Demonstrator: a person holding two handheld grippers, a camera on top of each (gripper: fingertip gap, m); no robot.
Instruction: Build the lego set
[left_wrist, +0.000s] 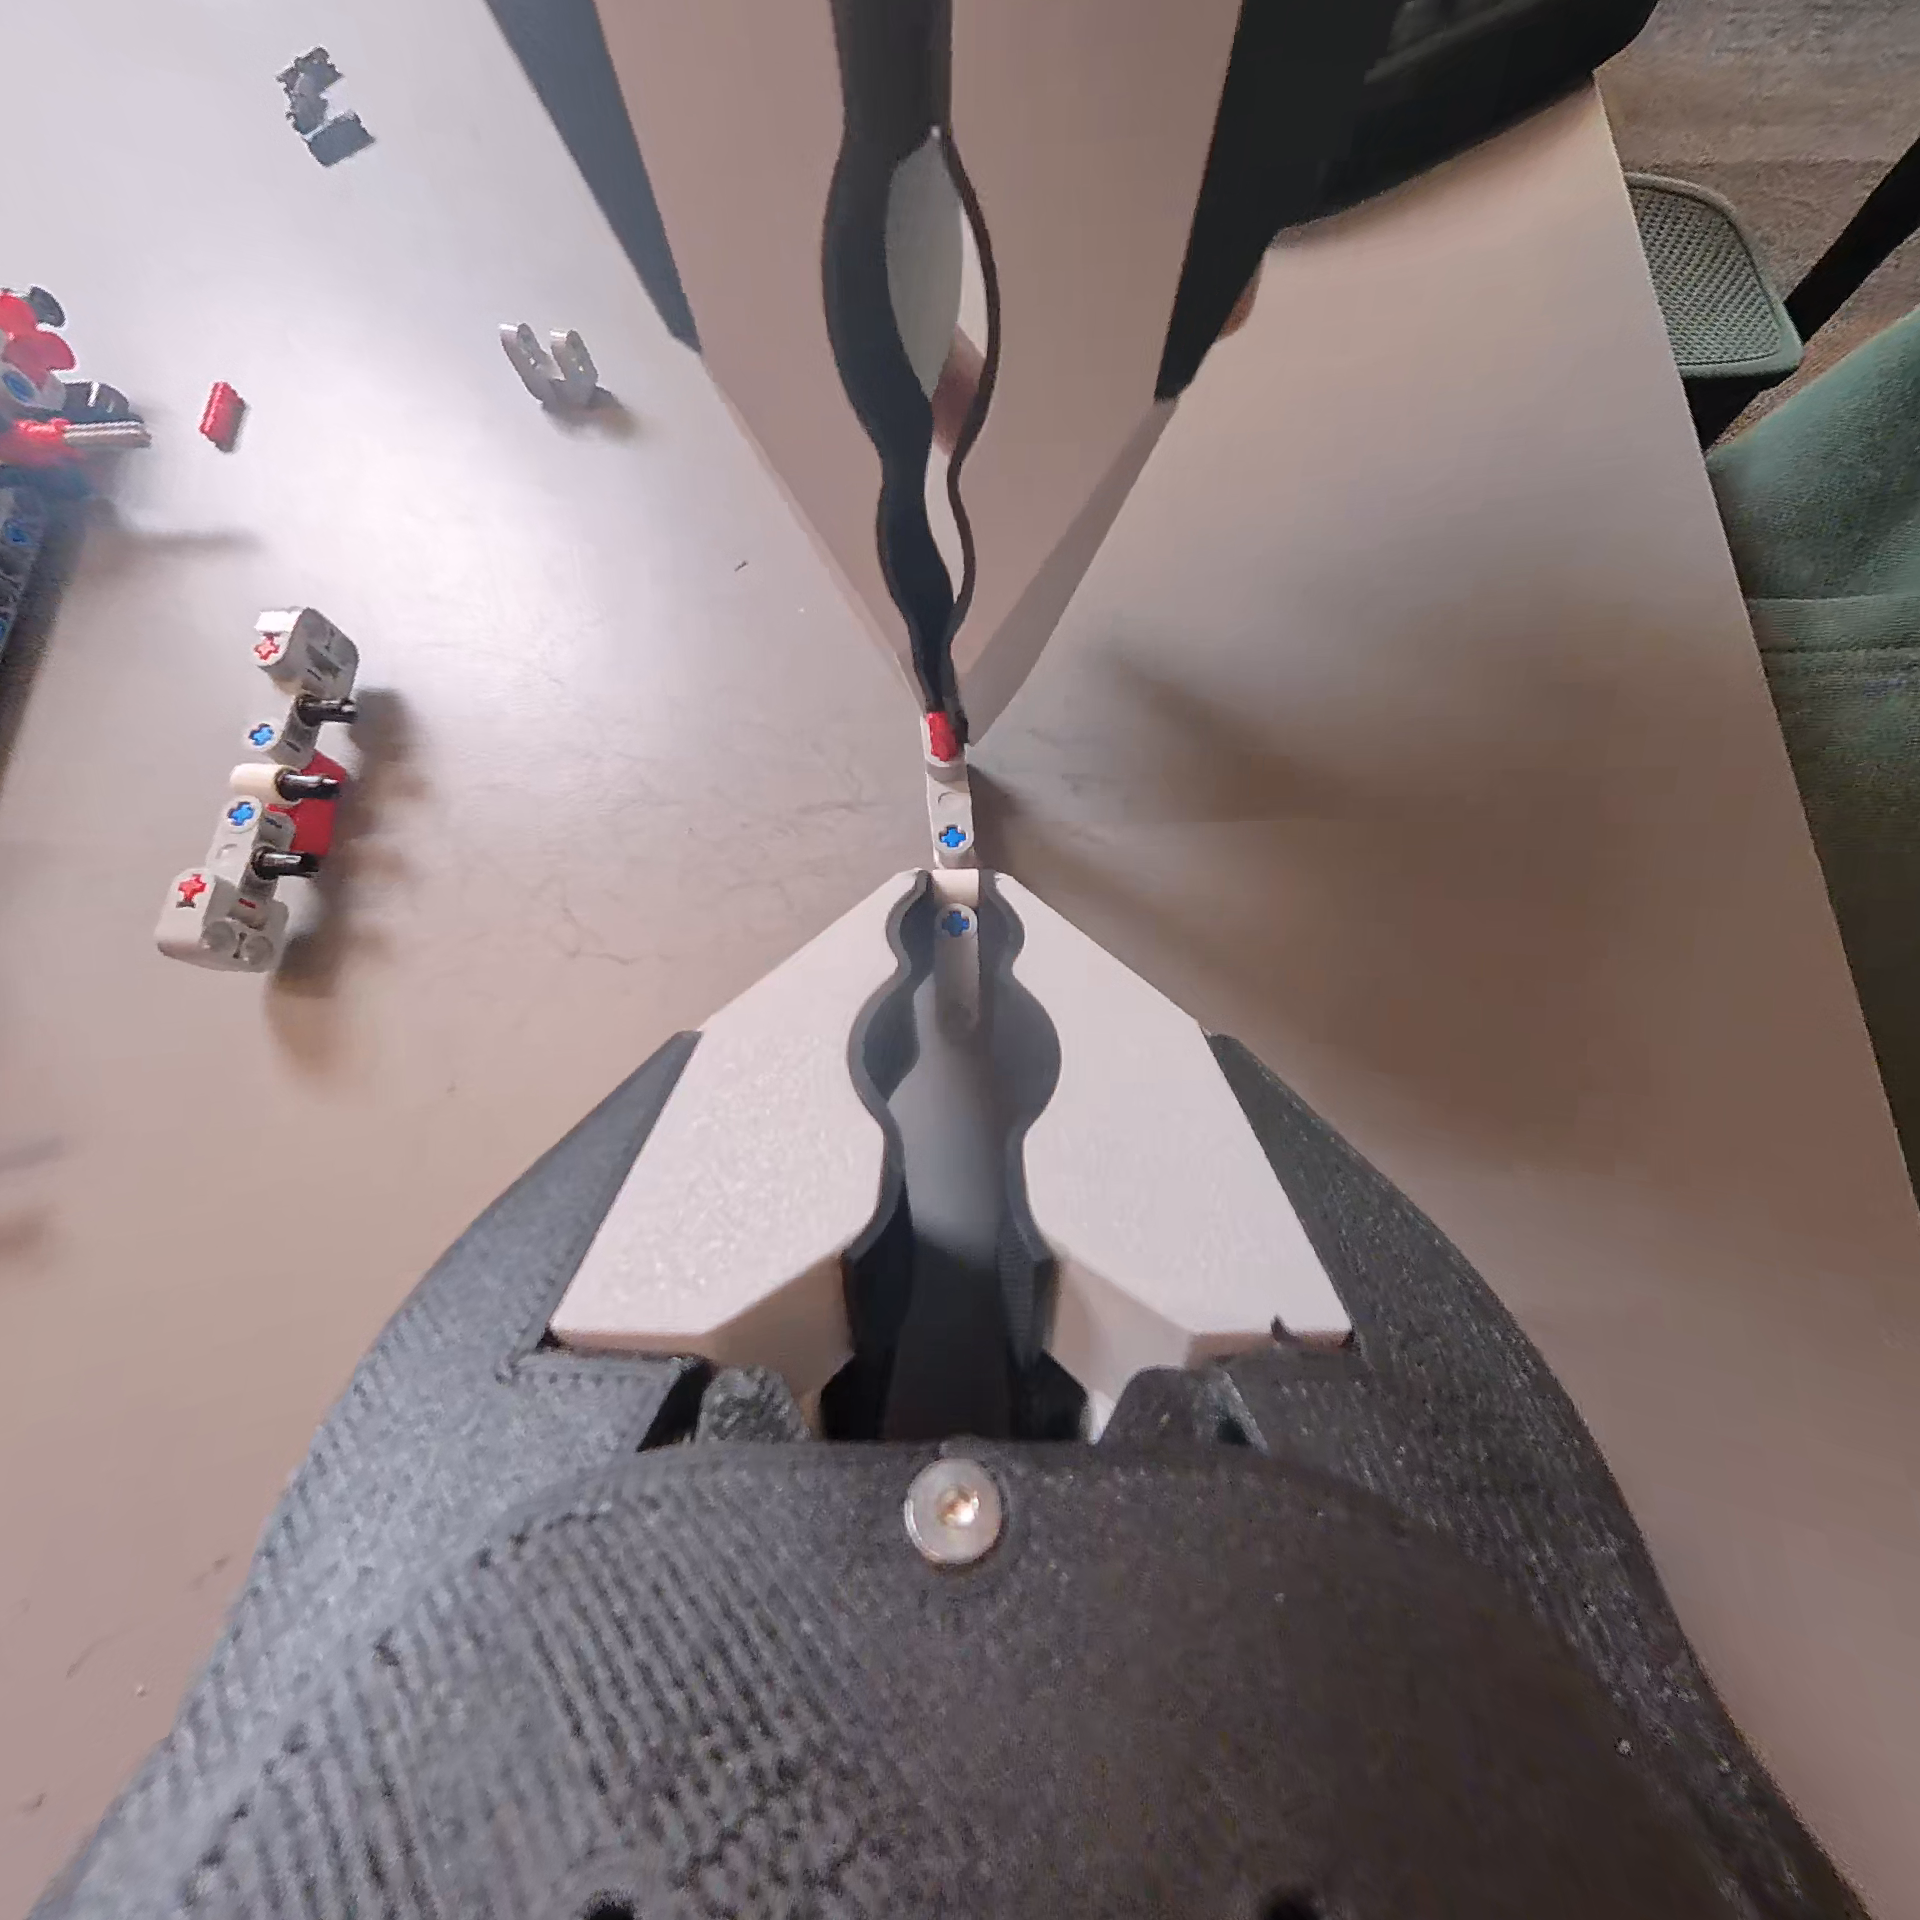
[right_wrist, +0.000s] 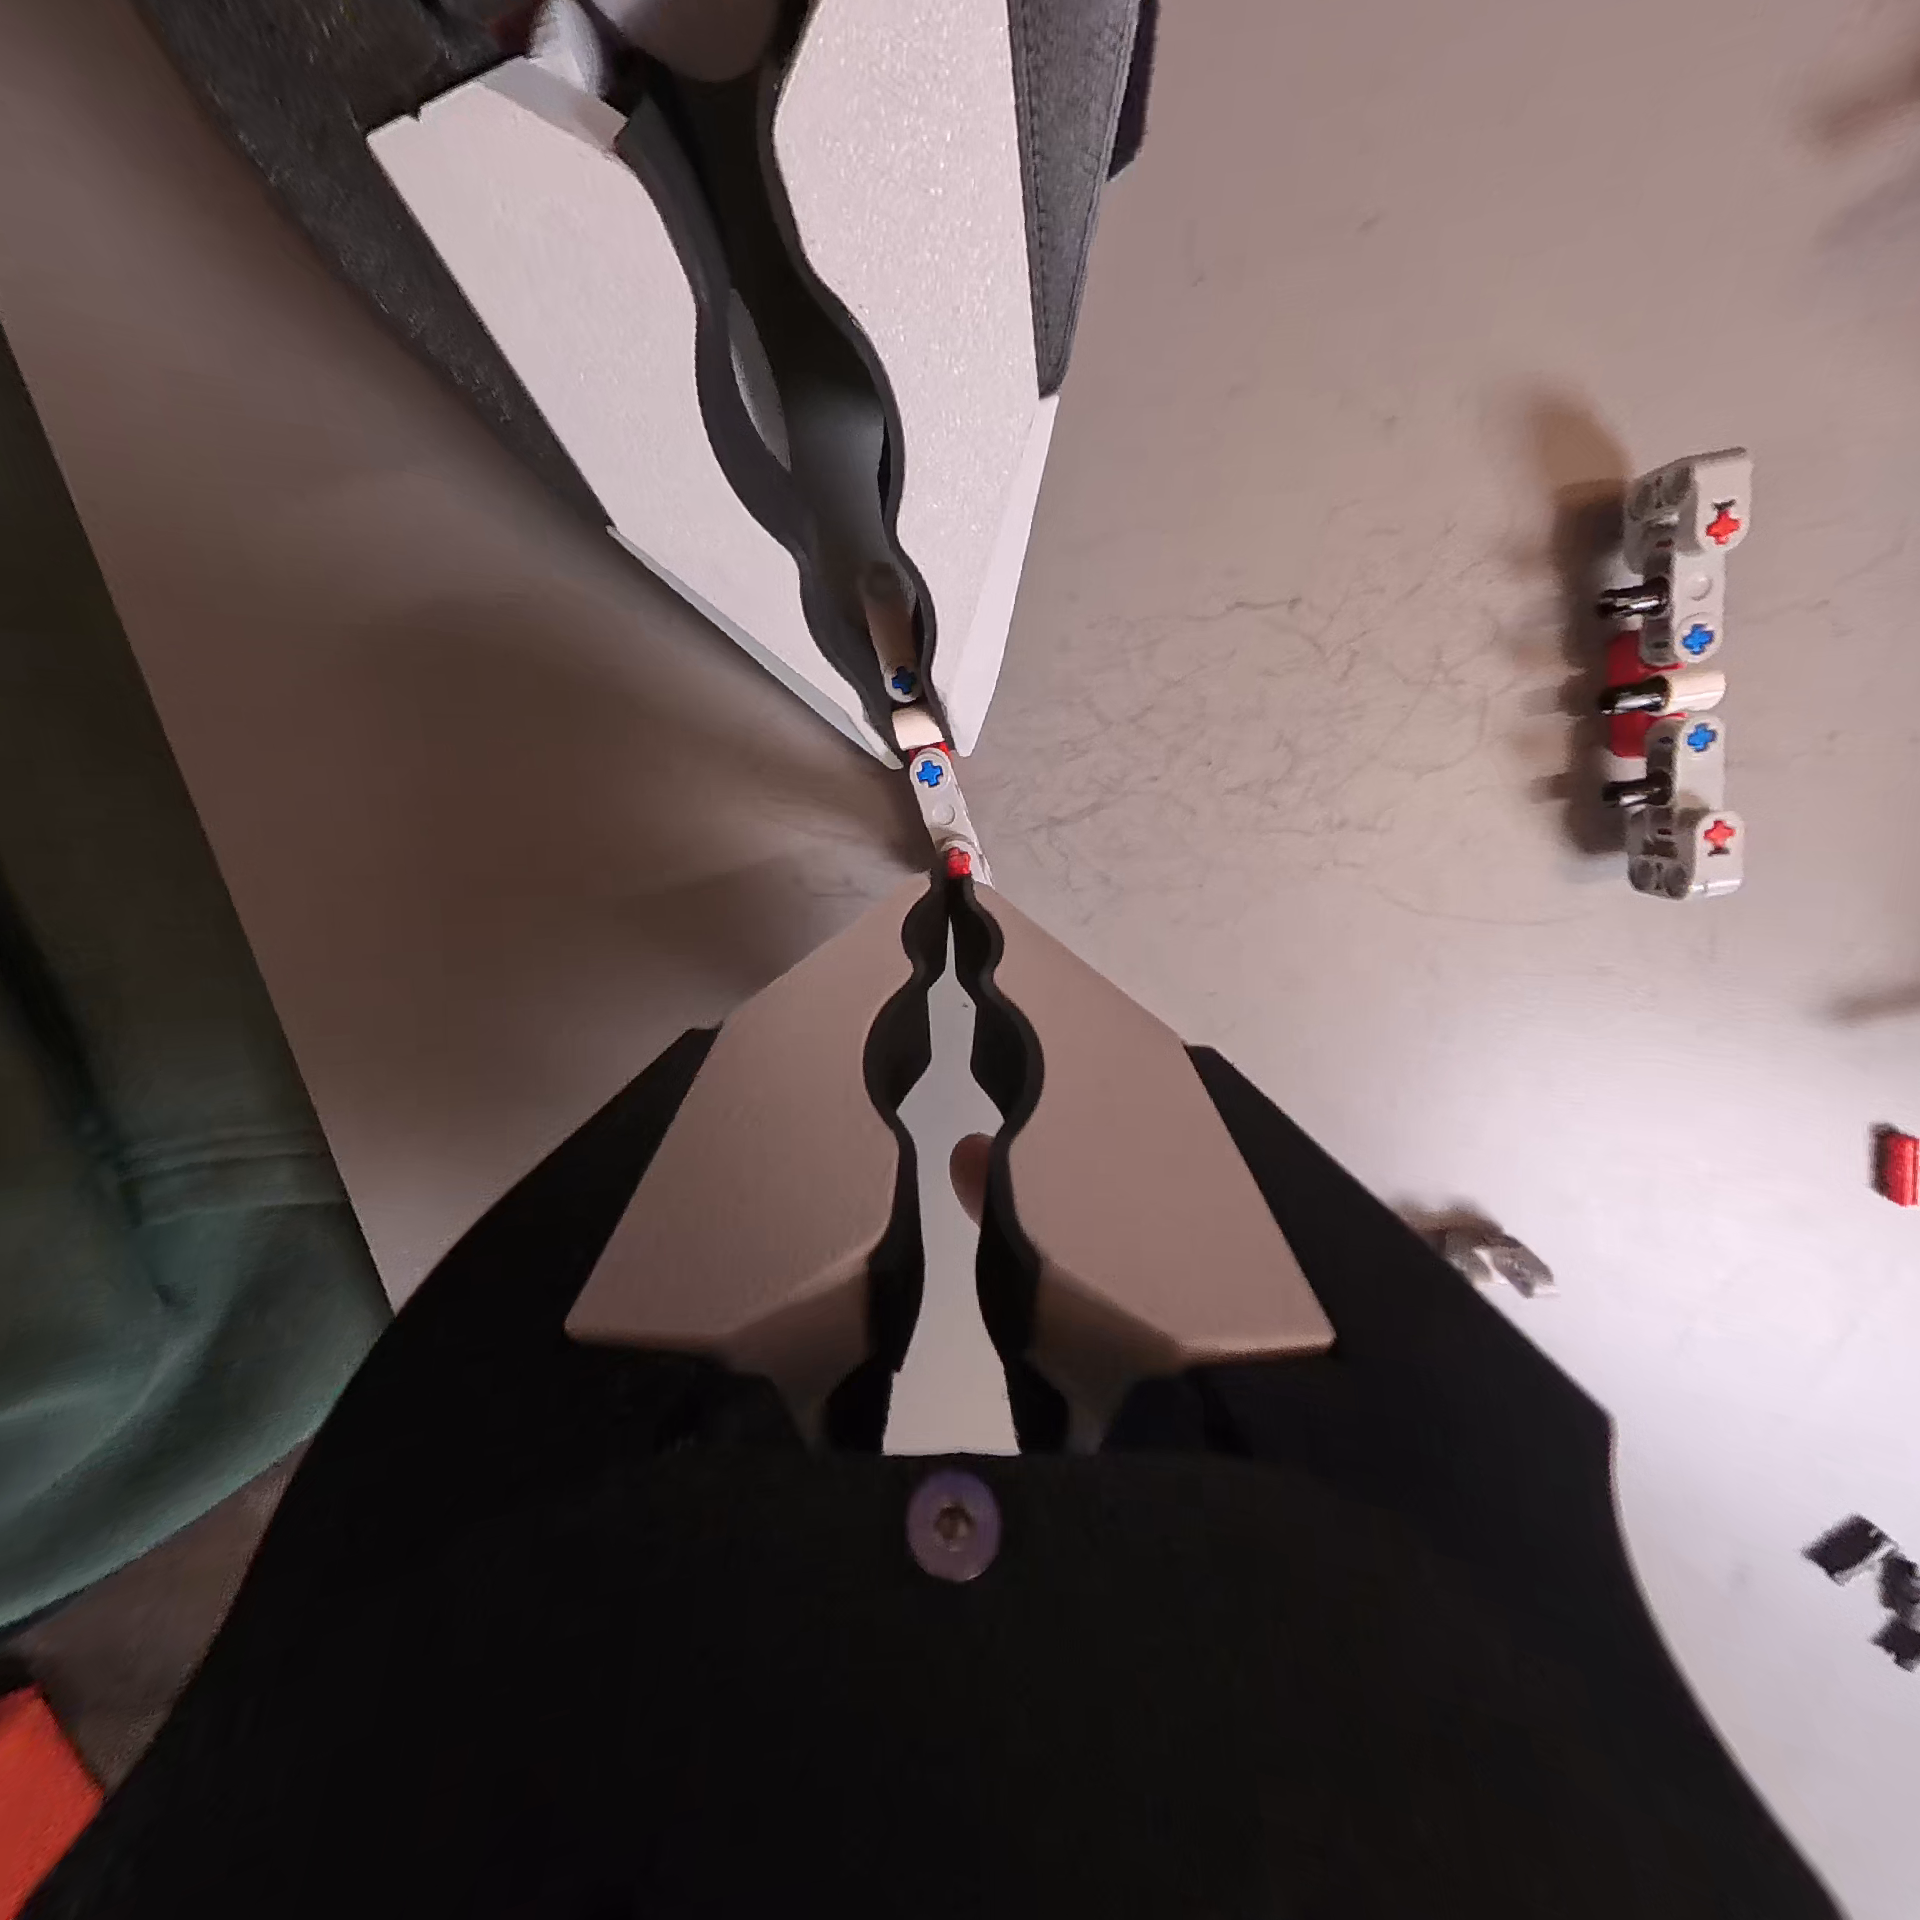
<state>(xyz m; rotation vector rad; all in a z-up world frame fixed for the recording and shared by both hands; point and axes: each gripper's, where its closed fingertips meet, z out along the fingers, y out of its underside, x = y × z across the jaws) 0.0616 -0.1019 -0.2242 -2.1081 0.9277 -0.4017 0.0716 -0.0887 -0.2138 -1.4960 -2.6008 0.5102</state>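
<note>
Above table (left_wrist: 1351, 831) | grey lego piece (left_wrist: 951, 805), blue cross pins; left gripper (left_wrist: 956, 894), right gripper (right_wrist: 954, 883) both pinching it

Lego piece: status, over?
Left tool shut on grey link. Right tool shut on its red end. Held above table. Nothing in the way.

Grippers meet tip to tip over bare table (left_wrist: 1351, 831); open room around them. To the left gripper's left: grey assembly with black pins (left_wrist: 260, 790), red brick (left_wrist: 221, 414), grey clip (left_wrist: 551, 364), black bits (left_wrist: 324, 104), red-grey build (left_wrist: 52, 384) at the far edge.
</note>
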